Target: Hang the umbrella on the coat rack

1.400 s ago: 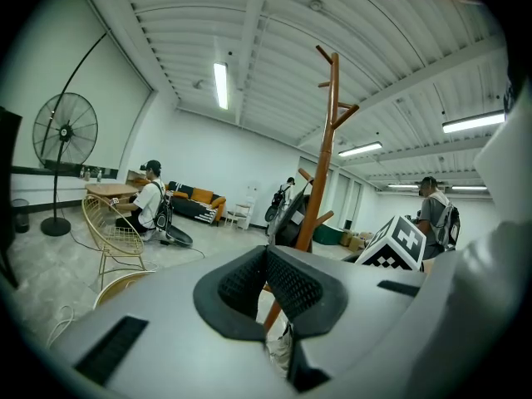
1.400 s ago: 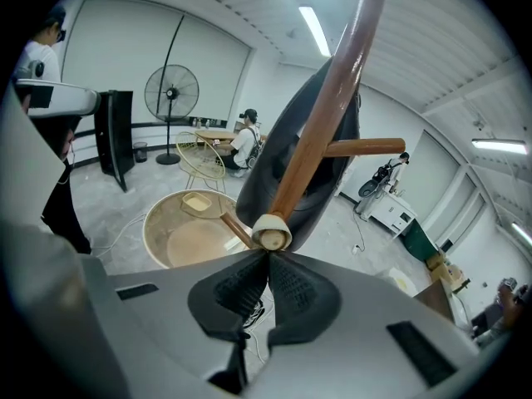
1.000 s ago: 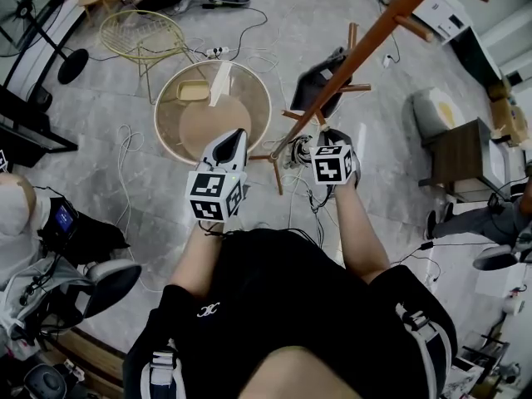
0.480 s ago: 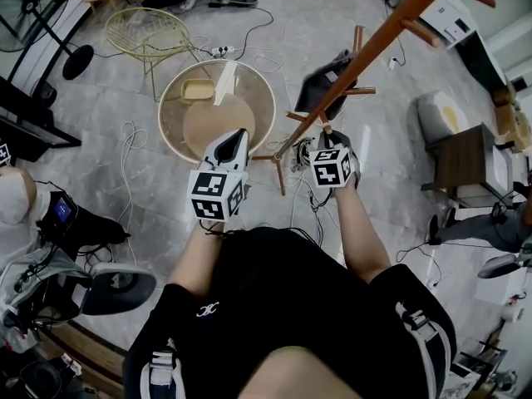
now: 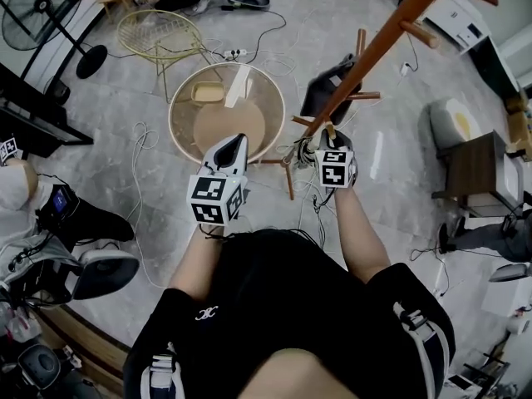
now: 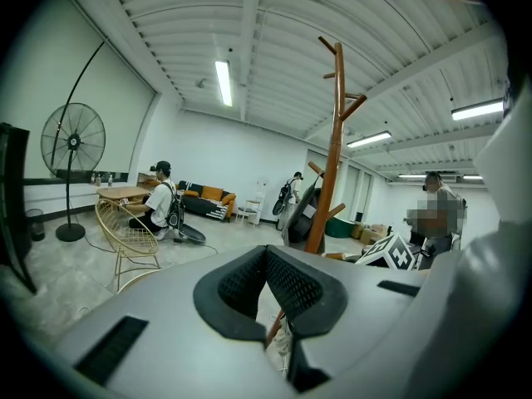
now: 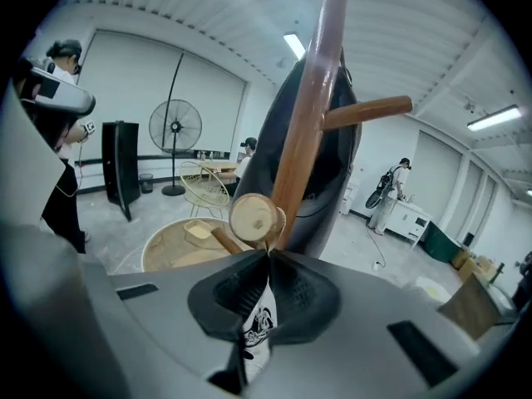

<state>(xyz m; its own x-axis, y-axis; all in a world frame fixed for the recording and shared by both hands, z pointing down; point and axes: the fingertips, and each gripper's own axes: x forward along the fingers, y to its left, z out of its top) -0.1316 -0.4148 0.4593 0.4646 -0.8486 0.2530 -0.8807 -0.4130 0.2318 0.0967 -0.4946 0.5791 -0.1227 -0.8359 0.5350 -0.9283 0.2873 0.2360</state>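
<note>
Looking along the right tool (image 7: 268, 254), we see its jaws closed on nothing just below a peg end (image 7: 256, 217) of the coat rack (image 7: 309, 98), the dark umbrella (image 7: 328, 173) hanging against the pole's far side, and the left tool (image 6: 266, 249) likewise closed and empty.

Head view looks steeply down; both gripper views look outward, sharing the coat rack (image 7: 309, 98).

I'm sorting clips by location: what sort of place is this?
Probably an open-plan office or studio, not a home: ceiling strip lights, a pedestal fan, a sofa, and cables trailing over the floor.
</note>
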